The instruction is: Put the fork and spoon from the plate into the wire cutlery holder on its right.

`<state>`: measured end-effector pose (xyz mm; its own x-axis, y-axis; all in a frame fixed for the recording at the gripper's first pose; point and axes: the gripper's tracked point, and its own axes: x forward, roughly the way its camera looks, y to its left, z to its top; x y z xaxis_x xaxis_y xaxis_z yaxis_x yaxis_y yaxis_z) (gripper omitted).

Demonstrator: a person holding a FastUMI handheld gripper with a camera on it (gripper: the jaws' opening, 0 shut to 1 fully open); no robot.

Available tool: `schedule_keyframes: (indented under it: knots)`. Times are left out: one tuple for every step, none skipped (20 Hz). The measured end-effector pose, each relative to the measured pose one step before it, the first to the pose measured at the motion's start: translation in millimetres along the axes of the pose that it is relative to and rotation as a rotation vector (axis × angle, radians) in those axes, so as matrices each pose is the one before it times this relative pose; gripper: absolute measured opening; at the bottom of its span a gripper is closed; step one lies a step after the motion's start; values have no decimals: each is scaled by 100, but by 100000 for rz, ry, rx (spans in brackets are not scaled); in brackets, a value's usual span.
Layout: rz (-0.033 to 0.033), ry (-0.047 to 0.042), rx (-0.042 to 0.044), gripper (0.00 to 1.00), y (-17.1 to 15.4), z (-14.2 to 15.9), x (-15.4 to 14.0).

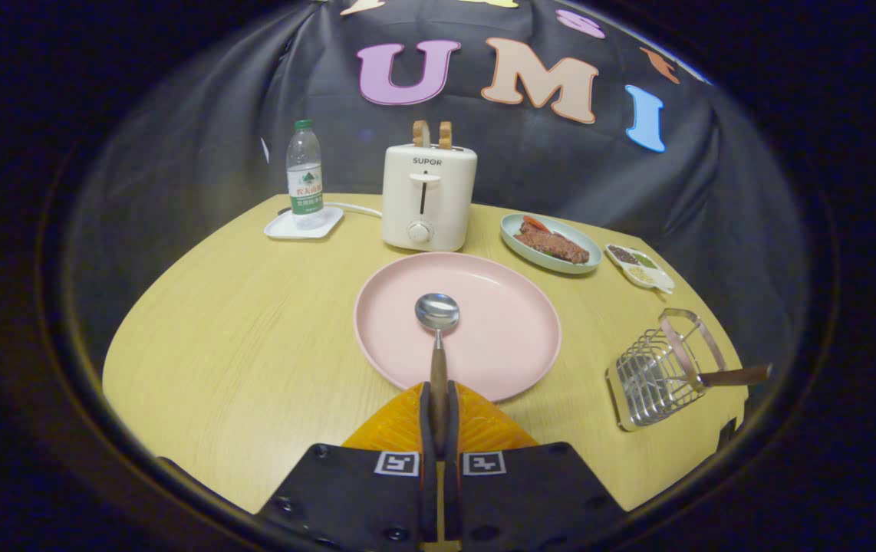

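My gripper (439, 414) is shut on the wooden handle of the spoon (438, 322), both fingers pressing on it. The spoon points straight ahead, its steel bowl over the middle of the pink plate (499, 291). To the right of the plate stands the wire cutlery holder (657, 376). A wooden-handled utensil, likely the fork (729, 376), rests in it with the handle sticking out to the right.
Beyond the plate stands a white toaster (428, 195) holding two bread slices. A water bottle (304, 172) on a small white tray is to its left. A pale green plate of food (553, 244) and a small dish of seasonings (640, 266) lie at the back right.
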<state>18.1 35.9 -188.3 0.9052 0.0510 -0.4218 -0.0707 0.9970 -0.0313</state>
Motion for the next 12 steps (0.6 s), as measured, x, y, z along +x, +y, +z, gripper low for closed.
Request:
schedule_keyframes:
  knots:
    - [-505,-191,-751,7,-95,538,-400]
    - [-794,112,-799,7,-85,489,-316]
    - [-863,296,-677,7,-144,632,-349]
    - [-1147,785,-463,7,-277,401,-370]
    - [-1435,932,-554,7,-362,501,-438]
    - [-1957,1124,-376,7,-515,368,-428]
    - [-2407,1215,-88,7,-702,400,-594]
    - [-2150,1032,303,7,-761,440,-435]
    - [-1732,926,979,7,-663,514,-570]
    - [-1398,988,1633,7,-613,441,-482]
    - [-1674,1082,2060,7,-797,558,-542]
    - [-1932,1126,2155,7,-886,431,-518]
